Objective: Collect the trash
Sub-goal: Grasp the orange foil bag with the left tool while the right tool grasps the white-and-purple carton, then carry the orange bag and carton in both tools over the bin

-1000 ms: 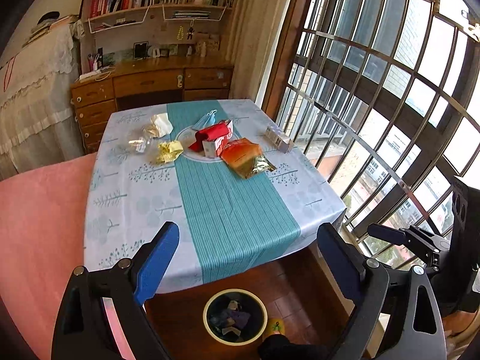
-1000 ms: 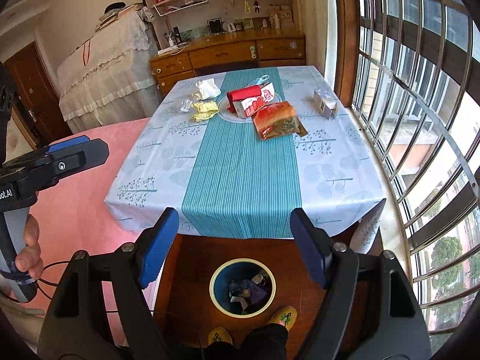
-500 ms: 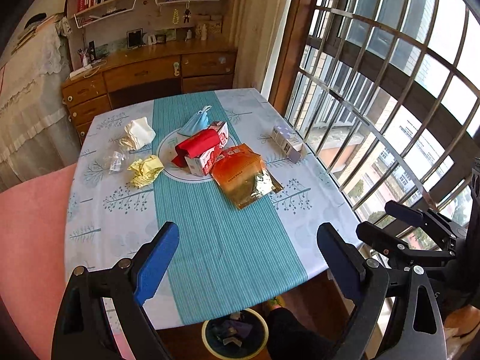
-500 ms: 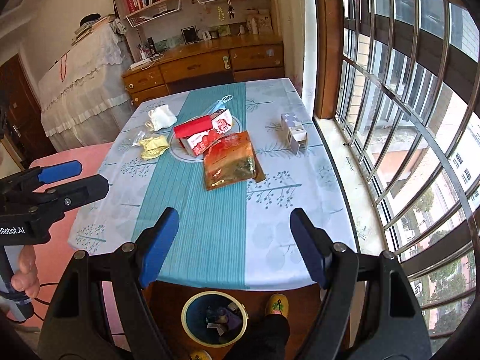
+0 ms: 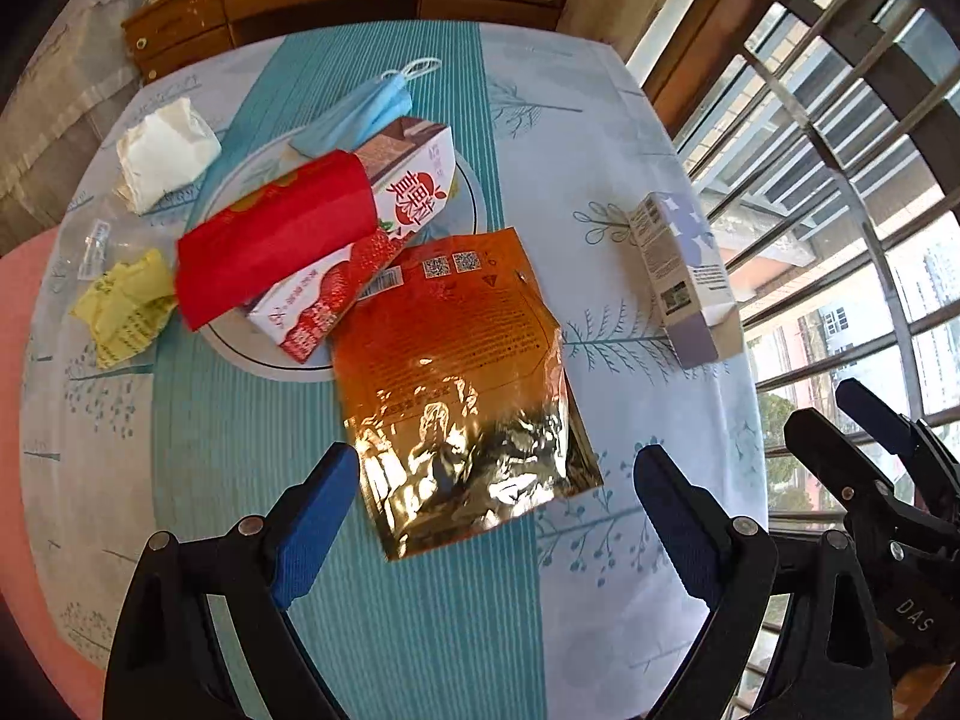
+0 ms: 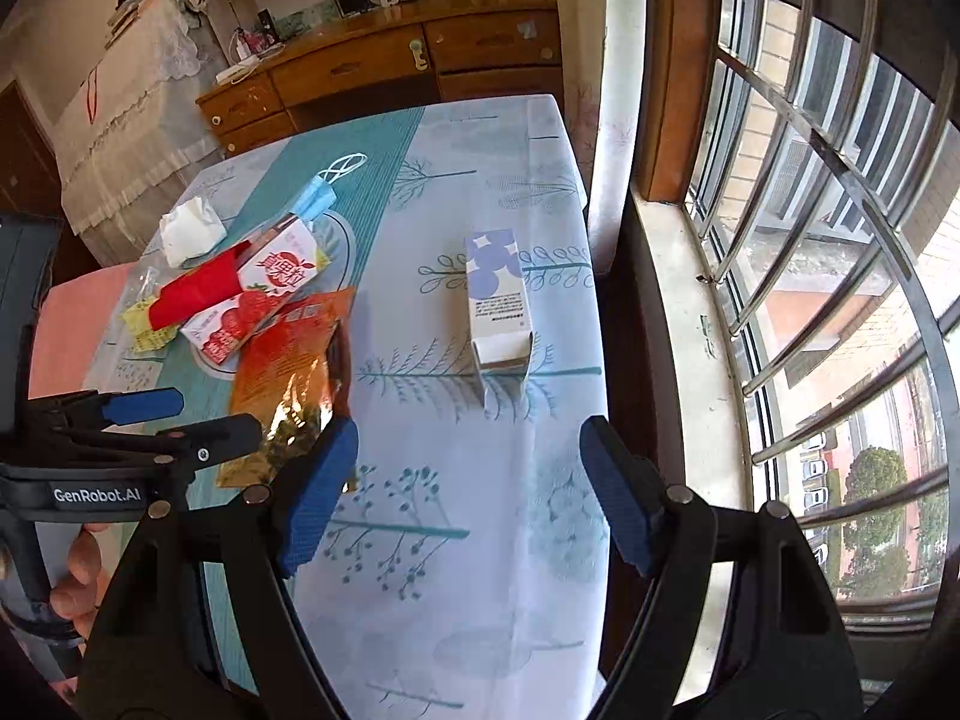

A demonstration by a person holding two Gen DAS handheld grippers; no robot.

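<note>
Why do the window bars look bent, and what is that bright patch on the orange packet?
Both wrist views use fisheye lenses, so the straight window bars curve toward the edges. In the left wrist view, daylight from the window glares off the crinkled foil end of the orange packet; its printed upper half stays readable.

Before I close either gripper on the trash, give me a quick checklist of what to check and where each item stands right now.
1. Left gripper open: ok, jaws wide apart, nothing between them.
2. Left gripper lined up with the foil pouch: ok, pouch edge sits between the fingers.
3. Pouch free to lift: ok, it only overlaps the red juice carton at its far corner.
4. Right gripper open: ok, empty.
5. Right gripper aimed at the white and purple box: ok, but not yet at it.
6. Trash bin location: cannot tell, out of view.
</note>
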